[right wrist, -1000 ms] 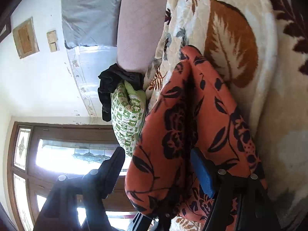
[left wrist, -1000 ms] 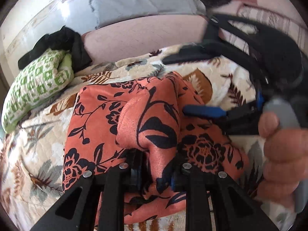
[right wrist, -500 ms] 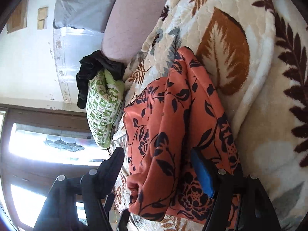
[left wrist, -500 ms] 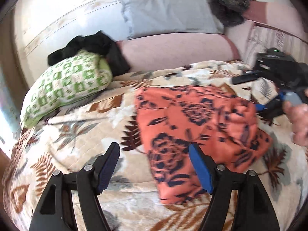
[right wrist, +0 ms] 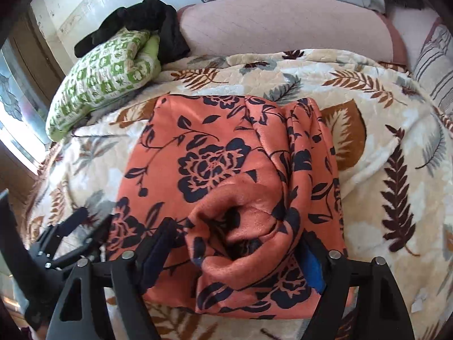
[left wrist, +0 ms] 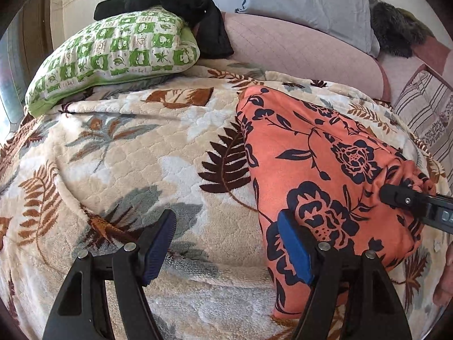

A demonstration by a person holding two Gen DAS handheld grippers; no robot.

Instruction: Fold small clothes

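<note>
An orange garment with dark floral print (left wrist: 325, 153) lies folded on the leaf-patterned blanket (left wrist: 127, 147). My left gripper (left wrist: 226, 243) is open and empty at the garment's near left edge, its right pad beside the cloth. In the right wrist view the garment (right wrist: 226, 153) fills the middle. My right gripper (right wrist: 235, 257) is open, its jaws on either side of a bunched fold of the cloth (right wrist: 240, 226). The right gripper's finger (left wrist: 410, 201) shows against the garment's right end in the left wrist view. The left gripper (right wrist: 65, 240) shows at the left.
A green and white patterned pillow (left wrist: 113, 53) with black clothing (left wrist: 181, 2) on it lies at the back left. A pink bolster (left wrist: 297, 48) and a grey pillow (left wrist: 305, 2) lie at the back. A striped cushion (left wrist: 427, 119) is at the right.
My left gripper let go of the garment, opened and drew back to the left. The garment now lies flat and folded. The right gripper turned level and closed in around the bunched fold.
</note>
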